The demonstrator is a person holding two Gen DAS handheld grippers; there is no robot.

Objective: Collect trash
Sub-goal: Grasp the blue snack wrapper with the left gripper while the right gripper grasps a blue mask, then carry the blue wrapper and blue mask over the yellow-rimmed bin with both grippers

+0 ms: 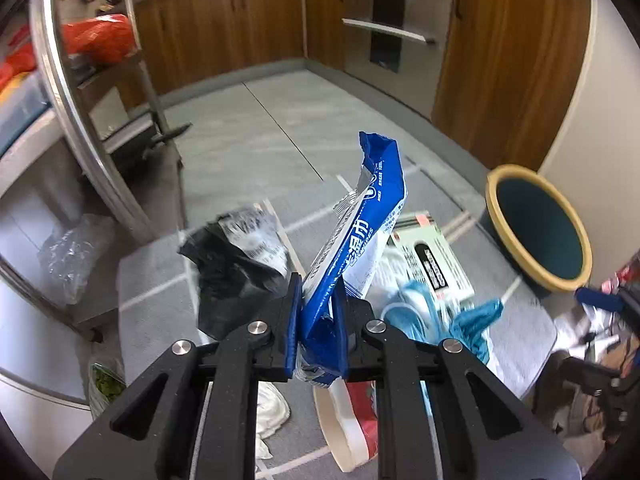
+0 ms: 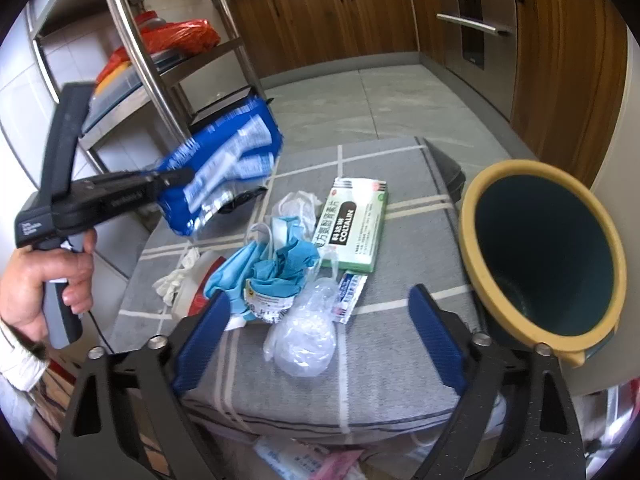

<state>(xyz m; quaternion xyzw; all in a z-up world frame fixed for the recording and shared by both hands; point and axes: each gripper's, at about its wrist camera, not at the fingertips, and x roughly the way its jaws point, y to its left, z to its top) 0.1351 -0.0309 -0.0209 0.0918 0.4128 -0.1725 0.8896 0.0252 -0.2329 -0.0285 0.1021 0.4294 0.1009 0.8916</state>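
Note:
My left gripper (image 1: 318,304) is shut on a blue and white wet-wipes packet (image 1: 360,224) and holds it in the air above the grey checked cushion (image 2: 360,360). The packet (image 2: 228,160) and left gripper (image 2: 168,184) also show in the right wrist view at the left. My right gripper (image 2: 320,340) is open over a crumpled clear plastic bag (image 2: 304,340). Blue gloves and a mask (image 2: 272,264), a green medicine box (image 2: 354,224) and a small sachet (image 2: 350,296) lie on the cushion. The yellow-rimmed bin (image 2: 540,256) stands to the right.
A steel rack (image 2: 132,48) with an orange bag (image 2: 180,36) stands at the left. A black bag (image 1: 232,268) lies at the cushion's left. Wooden cabinets (image 2: 340,4) line the back. More wrappers (image 2: 304,460) lie on the floor below the cushion.

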